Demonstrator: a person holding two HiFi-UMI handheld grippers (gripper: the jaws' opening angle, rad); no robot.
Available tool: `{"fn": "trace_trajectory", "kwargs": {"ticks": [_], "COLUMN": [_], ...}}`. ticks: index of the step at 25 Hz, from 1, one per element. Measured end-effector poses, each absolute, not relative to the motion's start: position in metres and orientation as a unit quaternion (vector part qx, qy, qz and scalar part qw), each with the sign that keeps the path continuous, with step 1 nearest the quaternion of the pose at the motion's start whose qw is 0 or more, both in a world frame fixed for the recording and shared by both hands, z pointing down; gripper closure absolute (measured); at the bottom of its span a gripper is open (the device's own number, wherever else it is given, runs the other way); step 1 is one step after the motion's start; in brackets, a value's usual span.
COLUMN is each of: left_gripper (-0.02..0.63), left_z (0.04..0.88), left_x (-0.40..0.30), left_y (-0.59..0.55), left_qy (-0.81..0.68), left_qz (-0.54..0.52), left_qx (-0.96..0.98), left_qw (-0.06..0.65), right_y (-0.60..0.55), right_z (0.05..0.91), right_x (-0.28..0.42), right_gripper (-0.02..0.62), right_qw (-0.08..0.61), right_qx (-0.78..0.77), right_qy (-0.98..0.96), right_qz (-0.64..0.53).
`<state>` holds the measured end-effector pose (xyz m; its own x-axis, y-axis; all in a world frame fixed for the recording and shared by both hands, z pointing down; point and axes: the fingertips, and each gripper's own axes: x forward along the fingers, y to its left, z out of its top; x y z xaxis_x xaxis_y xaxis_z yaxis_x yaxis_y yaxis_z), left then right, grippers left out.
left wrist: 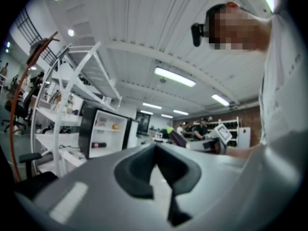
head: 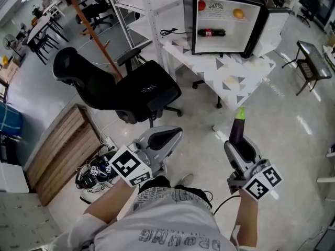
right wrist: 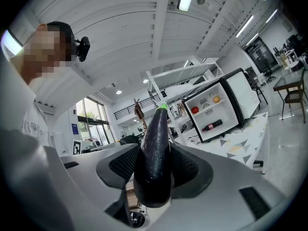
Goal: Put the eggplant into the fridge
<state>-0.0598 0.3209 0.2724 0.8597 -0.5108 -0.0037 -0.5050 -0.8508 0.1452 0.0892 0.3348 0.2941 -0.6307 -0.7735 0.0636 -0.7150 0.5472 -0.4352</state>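
Observation:
A dark purple eggplant [head: 238,130] with a green stem stands upright between the jaws of my right gripper [head: 238,140], low in the head view, right of centre. In the right gripper view the eggplant [right wrist: 154,162] fills the gap between the black pads, stem pointing away. The small black fridge [head: 187,14] sits on a table at the top of the head view, its door [head: 273,27] swung open to the right. My left gripper [head: 166,136] hangs shut and holds nothing, with its pads [left wrist: 139,174] meeting at the tips.
Inside the fridge are a red fruit [head: 202,5], an orange [head: 238,13] and a cola bottle [head: 211,33]. The table's patterned cloth [head: 235,75] hangs toward me. A black office chair [head: 131,88] stands left of the path, with wooden boards [head: 57,150] and cables [head: 94,174] nearer.

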Motion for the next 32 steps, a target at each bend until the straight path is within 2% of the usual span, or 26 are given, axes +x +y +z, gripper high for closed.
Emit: {"fn": "trace_trajectory", "kwargs": {"ticks": [32], "left_gripper": [0.598], "left_z": [0.294], "left_x": [-0.025], "left_y": [0.277], "left_qy": [-0.277], "left_qz": [-0.019], "left_qx": [0.957], "left_qw": [0.078], "right_y": [0.296], "right_z": [0.318], "right_x": [0.121], "right_gripper": [0.394], "right_qw": [0.058], "right_qx": [-0.407], "right_qy": [0.882], "right_qz": [-0.230]}}
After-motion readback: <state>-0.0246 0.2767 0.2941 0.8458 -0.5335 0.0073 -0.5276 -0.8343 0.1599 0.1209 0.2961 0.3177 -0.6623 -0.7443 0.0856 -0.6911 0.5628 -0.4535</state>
